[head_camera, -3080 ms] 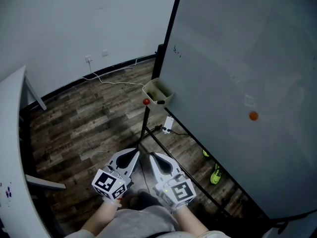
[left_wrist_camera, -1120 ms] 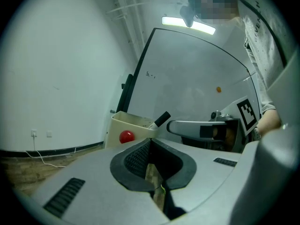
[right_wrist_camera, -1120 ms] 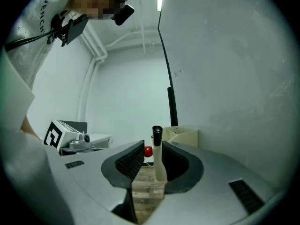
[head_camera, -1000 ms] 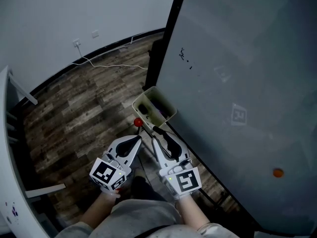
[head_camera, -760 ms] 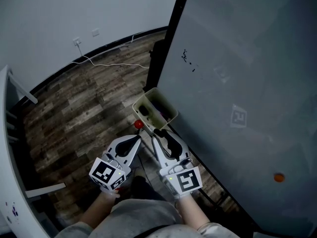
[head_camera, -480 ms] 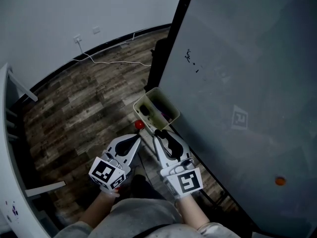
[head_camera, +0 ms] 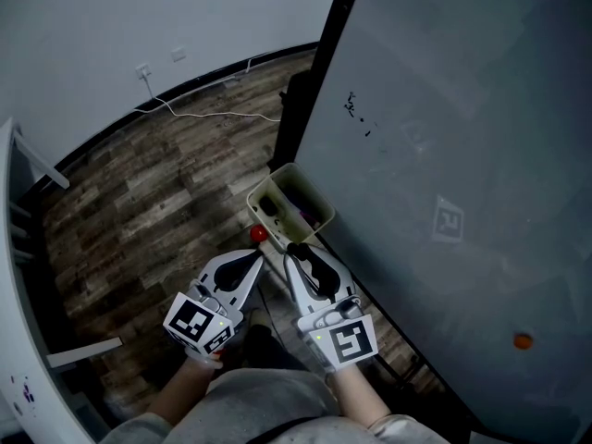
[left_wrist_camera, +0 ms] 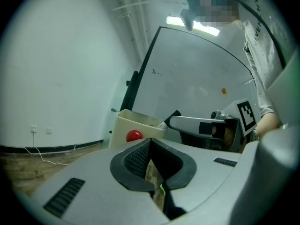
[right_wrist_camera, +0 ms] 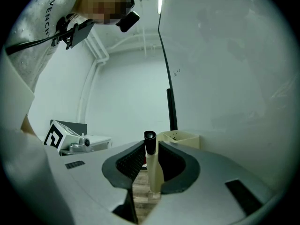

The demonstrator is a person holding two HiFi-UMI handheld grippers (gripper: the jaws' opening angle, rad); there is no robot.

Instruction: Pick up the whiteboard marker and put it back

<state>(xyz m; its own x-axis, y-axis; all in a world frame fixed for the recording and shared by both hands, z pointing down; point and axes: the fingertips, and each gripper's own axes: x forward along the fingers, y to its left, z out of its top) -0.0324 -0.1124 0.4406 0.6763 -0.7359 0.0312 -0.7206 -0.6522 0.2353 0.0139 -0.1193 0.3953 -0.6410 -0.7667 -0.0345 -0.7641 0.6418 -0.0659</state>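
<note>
The whiteboard marker (right_wrist_camera: 151,165), white with a black cap, stands upright between the pads of my right gripper (right_wrist_camera: 150,149), which is shut on it. In the head view the right gripper (head_camera: 298,252) has its tips at the near rim of the cream bin (head_camera: 269,186) mounted at the foot of the whiteboard (head_camera: 444,137). The marker's black cap (head_camera: 298,246) shows at the tips. My left gripper (head_camera: 255,259) is beside it on the left, shut and holding nothing, just below a red knob (head_camera: 259,234). In the left gripper view the bin (left_wrist_camera: 136,124) and the red knob (left_wrist_camera: 134,136) lie straight ahead.
An orange magnet (head_camera: 524,340) sticks to the board at the lower right. Small black marks (head_camera: 357,109) are on the board. Wood floor (head_camera: 157,202) stretches to the left, with a white cable (head_camera: 199,111) along the wall. A white table edge (head_camera: 11,276) runs down the far left.
Three seconds ago both grippers were well short of the bin and the right one held nothing. Now they are at the bin with the marker in the right jaws. The last second shows almost no movement.
</note>
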